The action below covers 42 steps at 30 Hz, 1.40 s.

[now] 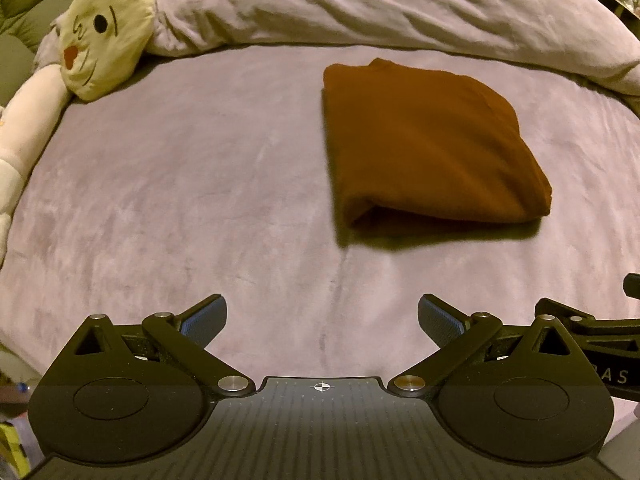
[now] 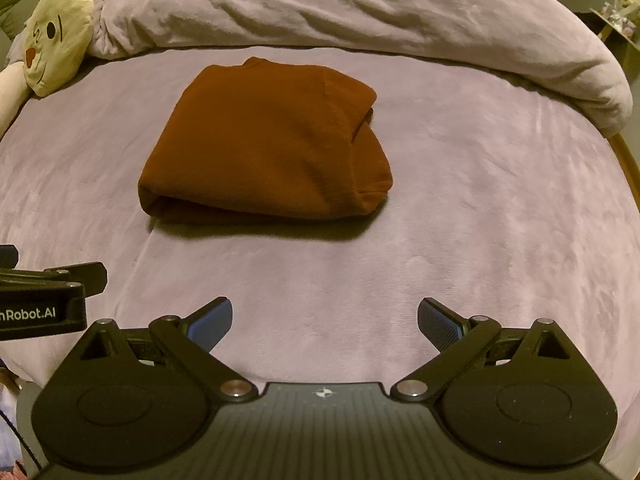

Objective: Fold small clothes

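- Rust-brown cloth, the small garment (image 2: 264, 140), lies folded into a compact bundle on the lilac bed sheet (image 2: 480, 240), towards the bunched duvet (image 2: 360, 12) at the far side.
- Both claws hang back from it, near the close edge of the bed: the left gripper (image 1: 322, 320) has its blue pads spread wide and empty, and the right gripper (image 2: 325, 322) stands the same, spread with nothing between the fingers.
- To my eye the folding looks nearly finished; the right-hand side of the bundle shows a looser layer and a hem peeking out.
- If a tidy-up is wanted, I would come in low, nip only that loose flap and tuck it under without dragging the whole stack.
- A cream plush toy (image 2: 56, 36) lies at the far left, well apart from the work.
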Motion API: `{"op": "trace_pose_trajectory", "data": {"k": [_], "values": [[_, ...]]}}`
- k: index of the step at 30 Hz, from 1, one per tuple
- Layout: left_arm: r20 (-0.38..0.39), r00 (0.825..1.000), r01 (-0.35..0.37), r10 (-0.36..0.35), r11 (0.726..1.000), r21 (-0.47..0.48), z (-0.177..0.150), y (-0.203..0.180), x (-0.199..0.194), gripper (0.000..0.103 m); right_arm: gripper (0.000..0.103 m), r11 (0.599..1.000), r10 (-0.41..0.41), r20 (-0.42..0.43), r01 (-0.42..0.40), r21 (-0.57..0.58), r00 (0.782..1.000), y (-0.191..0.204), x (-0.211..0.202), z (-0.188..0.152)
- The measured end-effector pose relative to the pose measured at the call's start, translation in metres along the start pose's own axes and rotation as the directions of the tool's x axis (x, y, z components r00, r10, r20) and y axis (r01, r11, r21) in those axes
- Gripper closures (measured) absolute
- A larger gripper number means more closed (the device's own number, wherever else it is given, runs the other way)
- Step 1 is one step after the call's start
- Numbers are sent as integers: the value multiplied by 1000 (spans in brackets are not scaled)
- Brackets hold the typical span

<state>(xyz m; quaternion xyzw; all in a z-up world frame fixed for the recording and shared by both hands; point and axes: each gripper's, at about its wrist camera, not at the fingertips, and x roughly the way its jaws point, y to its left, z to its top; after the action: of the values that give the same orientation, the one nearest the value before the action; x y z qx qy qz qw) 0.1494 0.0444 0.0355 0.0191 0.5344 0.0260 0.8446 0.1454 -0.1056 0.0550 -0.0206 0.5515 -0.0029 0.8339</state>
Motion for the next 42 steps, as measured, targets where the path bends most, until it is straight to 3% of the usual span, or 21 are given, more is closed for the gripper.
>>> {"op": "trace_pose_trajectory", "data": {"k": [42], "values": [[5, 1000, 11, -11, 1000, 3, -1, -1, -1, 0, 4, 1000, 11, 34, -11, 11, 999, 2, -7, 0]]}}
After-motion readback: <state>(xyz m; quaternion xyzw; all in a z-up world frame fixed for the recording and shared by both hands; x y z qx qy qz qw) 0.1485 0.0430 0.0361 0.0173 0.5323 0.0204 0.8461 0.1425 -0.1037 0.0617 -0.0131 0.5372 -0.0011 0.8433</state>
